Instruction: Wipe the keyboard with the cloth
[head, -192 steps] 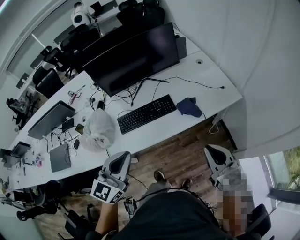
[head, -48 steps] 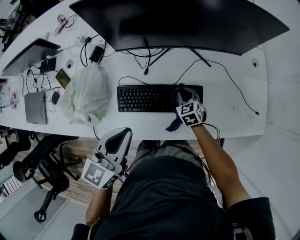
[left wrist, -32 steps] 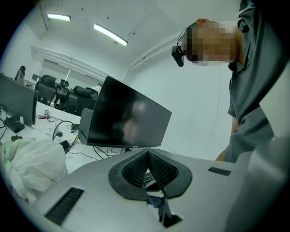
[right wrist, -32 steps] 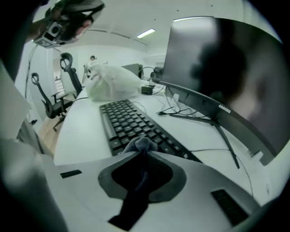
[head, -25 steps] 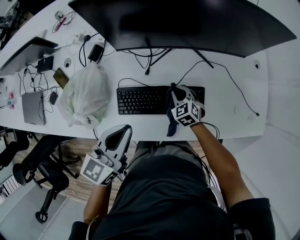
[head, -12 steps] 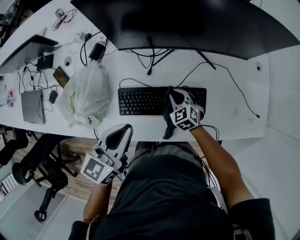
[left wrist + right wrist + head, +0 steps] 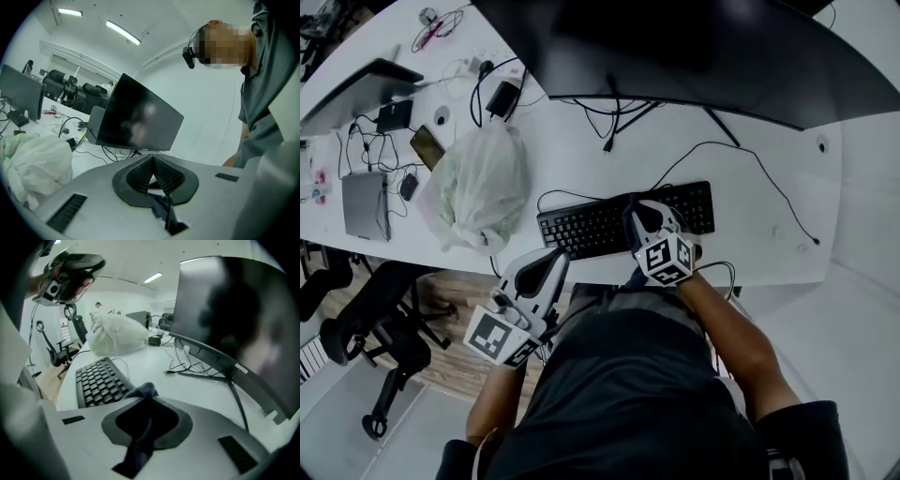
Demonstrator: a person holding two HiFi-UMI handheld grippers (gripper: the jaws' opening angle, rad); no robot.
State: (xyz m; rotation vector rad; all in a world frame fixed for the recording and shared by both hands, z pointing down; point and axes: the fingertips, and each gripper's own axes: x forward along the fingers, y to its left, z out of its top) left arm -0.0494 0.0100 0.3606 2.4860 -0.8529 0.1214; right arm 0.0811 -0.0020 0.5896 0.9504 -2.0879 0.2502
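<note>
Cloth [image 7: 142,393] pinched between right gripper [image 7: 637,216] jaws, over keyboard [image 7: 581,226].

Head view: dim, bluish, underexposed. Renders white desk [image 7: 773,248] as flat grey. Lit softly from overhead; faint, soft-edged shadows only. Bends straight lines hard toward rim in all three views, with black vignette at corners of both gripper views. Left gripper view: brightest, with blown-out ceiling strip lights [image 7: 123,32] at 11 o'clock. Right gripper view: hazy reflections across monitor [image 7: 225,310] at 2 o'clock; blurs cloth [image 7: 146,390] at 6 o'clock, too near lens.
</note>
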